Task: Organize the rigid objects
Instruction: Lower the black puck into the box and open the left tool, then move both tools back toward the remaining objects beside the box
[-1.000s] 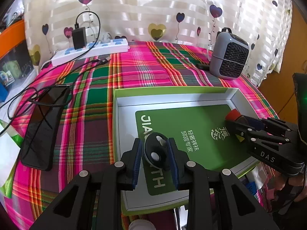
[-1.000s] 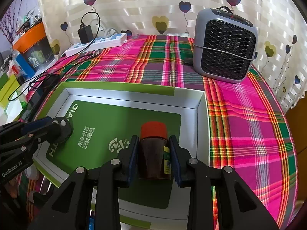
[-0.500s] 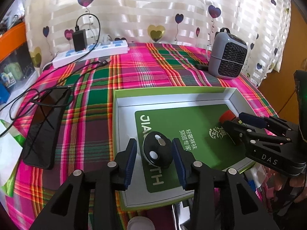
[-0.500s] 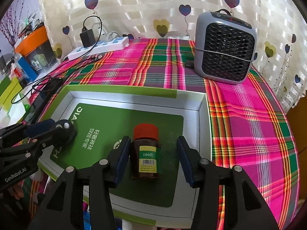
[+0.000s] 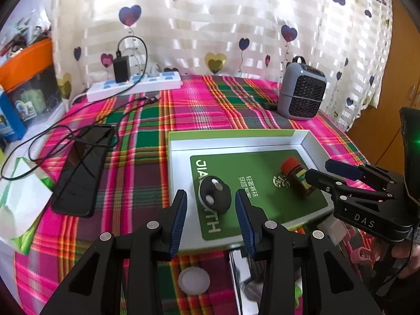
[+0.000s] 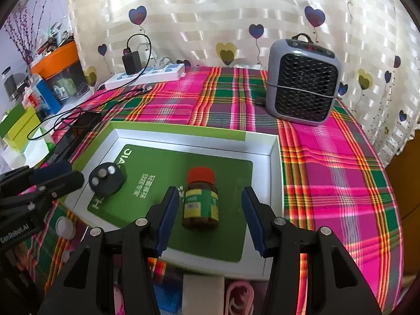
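Observation:
A shallow white box (image 5: 236, 141) with a green card inside lies on the plaid tablecloth. On the card's left part sits a round black puck (image 5: 214, 194) with two white dots. My left gripper (image 5: 210, 197) is open, its blue pads to either side of the puck and drawn back from it. A brown bottle (image 6: 200, 202) with a red cap and a green-yellow label stands upright on the card's right part. My right gripper (image 6: 210, 194) is open around it, pads clear of the glass. Each gripper shows in the other's view: right gripper (image 5: 321, 169), left gripper (image 6: 69, 173).
A grey fan heater (image 6: 302, 84) stands at the back right. A white power strip (image 5: 134, 86) with a charger lies at the back left, a dark phone (image 5: 81, 173) and cables left of the box. A white round lid (image 5: 194, 281) and small items lie near the front edge.
Both grippers have opened, releasing the black puck and the bottle onto the green card, and both have pulled back and upward from them.

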`<action>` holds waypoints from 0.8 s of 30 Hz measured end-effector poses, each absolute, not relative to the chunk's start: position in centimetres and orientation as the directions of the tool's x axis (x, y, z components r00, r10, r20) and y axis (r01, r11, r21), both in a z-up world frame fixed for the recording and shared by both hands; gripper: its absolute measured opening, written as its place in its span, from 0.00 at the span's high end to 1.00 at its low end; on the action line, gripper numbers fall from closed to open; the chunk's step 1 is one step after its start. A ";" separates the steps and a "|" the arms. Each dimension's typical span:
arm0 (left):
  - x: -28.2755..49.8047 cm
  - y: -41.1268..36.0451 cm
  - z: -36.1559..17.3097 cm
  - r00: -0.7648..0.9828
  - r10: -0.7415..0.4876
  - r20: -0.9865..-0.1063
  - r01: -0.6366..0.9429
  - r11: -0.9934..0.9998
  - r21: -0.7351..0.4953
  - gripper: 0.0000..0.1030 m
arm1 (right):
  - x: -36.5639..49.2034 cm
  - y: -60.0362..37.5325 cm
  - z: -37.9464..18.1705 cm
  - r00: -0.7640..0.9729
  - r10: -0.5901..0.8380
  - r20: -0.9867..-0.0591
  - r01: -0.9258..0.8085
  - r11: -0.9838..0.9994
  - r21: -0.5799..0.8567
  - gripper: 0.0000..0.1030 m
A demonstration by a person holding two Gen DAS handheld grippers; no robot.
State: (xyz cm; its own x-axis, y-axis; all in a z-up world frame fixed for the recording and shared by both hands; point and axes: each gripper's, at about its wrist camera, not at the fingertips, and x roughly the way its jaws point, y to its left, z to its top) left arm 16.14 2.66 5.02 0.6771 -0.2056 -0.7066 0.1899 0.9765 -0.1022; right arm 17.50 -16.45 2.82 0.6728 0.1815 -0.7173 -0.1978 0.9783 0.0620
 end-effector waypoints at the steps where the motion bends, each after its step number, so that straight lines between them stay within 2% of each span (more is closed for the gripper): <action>1: 15.7 2.8 5.1 0.679 -0.207 -0.704 0.189 0.976 -0.106 0.64 | 17.3 -16.5 2.9 0.675 0.181 -0.716 -0.195 0.979 0.063 0.51; 12: 11.7 4.3 4.8 0.684 -0.178 -0.707 0.155 0.983 -0.097 0.64 | 13.6 -16.9 3.5 0.696 0.193 -0.692 -0.194 0.978 0.077 0.51; 24: 7.9 6.4 3.9 0.686 -0.189 -0.702 0.123 0.982 -0.144 0.64 | 9.1 -18.8 3.3 0.718 0.189 -0.670 -0.168 0.981 0.097 0.51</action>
State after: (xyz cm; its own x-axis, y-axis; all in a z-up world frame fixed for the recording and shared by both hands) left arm 7.89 6.37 3.92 0.6864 -0.1891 -0.7022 0.1231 0.9819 -0.1441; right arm 9.11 -18.83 3.29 0.7178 0.1889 -0.6701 -0.1676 0.9811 0.0970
